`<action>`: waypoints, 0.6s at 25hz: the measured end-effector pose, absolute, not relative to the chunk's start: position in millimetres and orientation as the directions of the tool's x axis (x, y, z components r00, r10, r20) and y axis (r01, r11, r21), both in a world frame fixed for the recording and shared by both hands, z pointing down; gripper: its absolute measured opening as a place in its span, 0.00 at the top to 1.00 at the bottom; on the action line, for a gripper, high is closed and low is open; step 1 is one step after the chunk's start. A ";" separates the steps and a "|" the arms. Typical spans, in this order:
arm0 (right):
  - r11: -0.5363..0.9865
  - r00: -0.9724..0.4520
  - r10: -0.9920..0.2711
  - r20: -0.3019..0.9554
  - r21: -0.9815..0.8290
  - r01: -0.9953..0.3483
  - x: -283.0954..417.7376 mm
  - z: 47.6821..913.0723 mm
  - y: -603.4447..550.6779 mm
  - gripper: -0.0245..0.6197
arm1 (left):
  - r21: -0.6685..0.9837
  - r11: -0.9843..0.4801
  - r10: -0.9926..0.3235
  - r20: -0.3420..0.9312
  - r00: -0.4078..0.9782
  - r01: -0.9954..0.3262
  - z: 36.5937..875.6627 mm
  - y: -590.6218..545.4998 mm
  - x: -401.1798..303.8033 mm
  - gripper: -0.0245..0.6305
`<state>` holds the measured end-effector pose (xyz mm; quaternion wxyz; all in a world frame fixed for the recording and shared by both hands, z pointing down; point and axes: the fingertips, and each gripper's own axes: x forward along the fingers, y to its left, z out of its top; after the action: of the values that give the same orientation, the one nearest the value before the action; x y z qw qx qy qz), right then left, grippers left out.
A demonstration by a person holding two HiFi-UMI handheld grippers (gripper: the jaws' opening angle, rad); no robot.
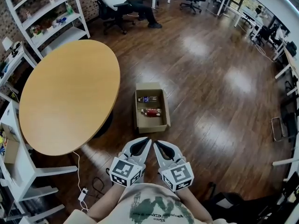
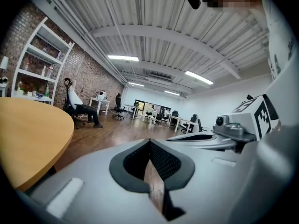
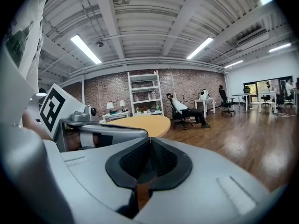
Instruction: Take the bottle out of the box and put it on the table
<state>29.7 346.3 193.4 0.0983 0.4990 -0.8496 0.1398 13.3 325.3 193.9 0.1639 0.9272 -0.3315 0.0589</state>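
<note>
An open cardboard box (image 1: 151, 123) stands on the wooden floor beside the round table (image 1: 67, 94). Two bottles lie in it: a clear one with a blue label (image 1: 148, 99) and a red one (image 1: 151, 111). Both grippers hang side by side close to me, short of the box's near edge. The left gripper (image 1: 147, 139) (image 2: 150, 142) is shut with nothing in it. So is the right gripper (image 1: 156, 143) (image 3: 149, 139). Each gripper view shows the other gripper alongside, and the box is hidden in both.
A white shelf unit (image 1: 46, 17) stands beyond the table, and another white rack (image 1: 18, 171) at its near left. A person sits in an office chair (image 1: 117, 6) far off. A white cable (image 1: 79, 174) lies on the floor by the table. Desks (image 1: 285, 69) line the right side.
</note>
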 end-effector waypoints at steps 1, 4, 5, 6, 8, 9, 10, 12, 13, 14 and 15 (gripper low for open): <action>0.461 -0.481 -0.820 0.309 -0.140 -0.876 26.2 192.2 334.4 0.96 | 0.271 -0.728 -0.592 0.218 0.776 -0.630 194.2 314.1 9.3 0.97; 0.463 -0.479 -0.819 0.316 -0.130 -0.877 15.2 188.7 300.2 0.96 | 0.281 -0.727 -0.588 0.214 0.780 -0.626 195.5 280.4 -3.9 0.97; 0.459 -0.475 -0.820 0.318 -0.129 -0.879 13.0 189.7 289.8 0.96 | 0.282 -0.728 -0.588 0.213 0.780 -0.625 195.8 269.9 -7.4 0.97; 0.453 -0.469 -0.822 0.322 -0.130 -0.882 11.6 191.1 280.2 0.96 | 0.282 -0.730 -0.587 0.211 0.782 -0.623 196.0 260.3 -10.0 0.97; 0.442 -0.459 -0.826 0.328 -0.130 -0.888 9.7 192.4 262.6 0.95 | 0.282 -0.737 -0.581 0.202 0.789 -0.615 196.0 244.4 -12.7 0.97; 0.437 -0.454 -0.827 0.331 -0.130 -0.890 8.5 193.2 254.6 0.95 | 0.282 -0.740 -0.578 0.195 0.792 -0.610 196.2 237.9 -13.6 0.97; 0.432 -0.450 -0.828 0.334 -0.130 -0.892 7.0 194.2 247.2 0.95 | 0.285 -0.743 -0.576 0.189 0.795 -0.606 196.7 232.1 -14.6 0.97; 0.426 -0.441 -0.830 0.342 -0.123 -0.896 3.4 195.7 234.0 0.95 | 0.296 -0.739 -0.579 0.179 0.795 -0.605 198.9 222.4 -17.7 0.97; 0.425 -0.439 -0.830 0.345 -0.119 -0.897 1.7 196.2 228.2 0.95 | 0.303 -0.735 -0.582 0.176 0.794 -0.606 200.5 217.9 -19.5 0.97; 0.425 -0.438 -0.830 0.347 -0.116 -0.898 0.6 196.3 222.5 0.95 | 0.311 -0.730 -0.585 0.174 0.792 -0.608 202.3 213.0 -21.2 0.97; 0.427 -0.439 -0.828 0.349 -0.115 -0.897 -0.1 196.3 217.2 0.95 | 0.319 -0.726 -0.587 0.174 0.791 -0.609 204.1 207.9 -22.4 0.97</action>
<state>-0.1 217.2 196.3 0.1203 0.5159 -0.8360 0.1428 -22.4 207.9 204.1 0.1822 0.9285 -0.3221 0.0304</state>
